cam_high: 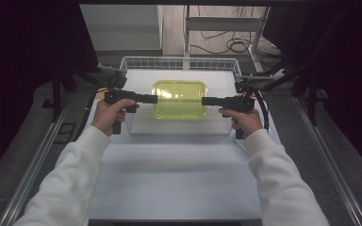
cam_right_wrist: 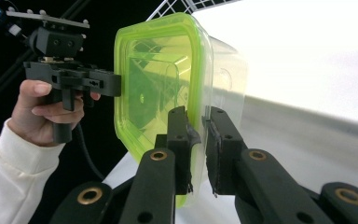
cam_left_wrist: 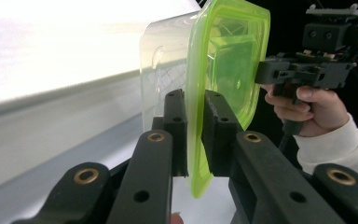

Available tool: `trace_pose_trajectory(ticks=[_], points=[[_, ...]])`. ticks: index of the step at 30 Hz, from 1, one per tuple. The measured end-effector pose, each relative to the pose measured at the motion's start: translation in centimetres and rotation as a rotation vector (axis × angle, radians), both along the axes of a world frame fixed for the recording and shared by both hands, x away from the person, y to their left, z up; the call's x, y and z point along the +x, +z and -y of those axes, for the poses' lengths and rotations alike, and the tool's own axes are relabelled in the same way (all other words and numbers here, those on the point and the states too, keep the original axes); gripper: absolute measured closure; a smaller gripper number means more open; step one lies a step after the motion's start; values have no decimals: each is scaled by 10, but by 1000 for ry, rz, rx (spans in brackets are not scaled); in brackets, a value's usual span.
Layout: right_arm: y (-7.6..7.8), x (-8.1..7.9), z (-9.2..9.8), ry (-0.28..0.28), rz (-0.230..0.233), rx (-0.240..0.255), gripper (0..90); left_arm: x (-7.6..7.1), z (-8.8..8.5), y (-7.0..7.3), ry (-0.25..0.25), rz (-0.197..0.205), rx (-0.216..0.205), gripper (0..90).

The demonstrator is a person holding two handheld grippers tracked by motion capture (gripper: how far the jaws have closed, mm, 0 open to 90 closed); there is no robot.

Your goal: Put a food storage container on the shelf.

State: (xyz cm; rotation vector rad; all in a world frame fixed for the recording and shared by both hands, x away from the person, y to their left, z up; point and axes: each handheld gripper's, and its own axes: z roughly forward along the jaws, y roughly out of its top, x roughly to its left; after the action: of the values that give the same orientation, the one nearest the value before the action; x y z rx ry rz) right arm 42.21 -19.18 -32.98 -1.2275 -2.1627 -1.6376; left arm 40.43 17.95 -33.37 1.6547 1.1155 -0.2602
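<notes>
A clear plastic container with a lime-green lid (cam_high: 179, 100) hangs level above a white wire basket (cam_high: 179, 62). My left gripper (cam_high: 154, 99) is shut on the lid's rim at the container's left end. At the opposite end my right gripper (cam_high: 203, 100) is shut on the rim too. In the left gripper view the jaws (cam_left_wrist: 194, 98) pinch the green edge of the container (cam_left_wrist: 228, 51), and the right gripper (cam_left_wrist: 307, 70) holds the far side. The right gripper view has the jaws (cam_right_wrist: 197, 114) clamped on the rim of the container (cam_right_wrist: 154, 79), with the left gripper (cam_right_wrist: 74, 77) beyond it.
The wire basket stands at the far end of the white table (cam_high: 179, 183) and has a white floor. Dark frames and metal rails (cam_high: 37, 160) run along both sides of the table. Cables lie on the floor behind the basket.
</notes>
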Motion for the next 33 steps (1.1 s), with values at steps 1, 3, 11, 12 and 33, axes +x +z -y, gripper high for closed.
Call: trace_pose_trajectory(ticks=[1,3,11,12,33], points=[[2,3,0,4,3,-3,802,3,-1,2,-1,2,-8,810],[6,9,0,9,10,-3,802,8,-2,4,-3,6,-7,810],[19,37,-6,19,6,-7,802,35,-9,10,6,-9,-36,810],[19,41,-6,17,2,3,802,39,-10,10,9,-11,-42,810],[0,77,-3,-121,-123,97,790,85,-6,-3,66,-109,-105,799]])
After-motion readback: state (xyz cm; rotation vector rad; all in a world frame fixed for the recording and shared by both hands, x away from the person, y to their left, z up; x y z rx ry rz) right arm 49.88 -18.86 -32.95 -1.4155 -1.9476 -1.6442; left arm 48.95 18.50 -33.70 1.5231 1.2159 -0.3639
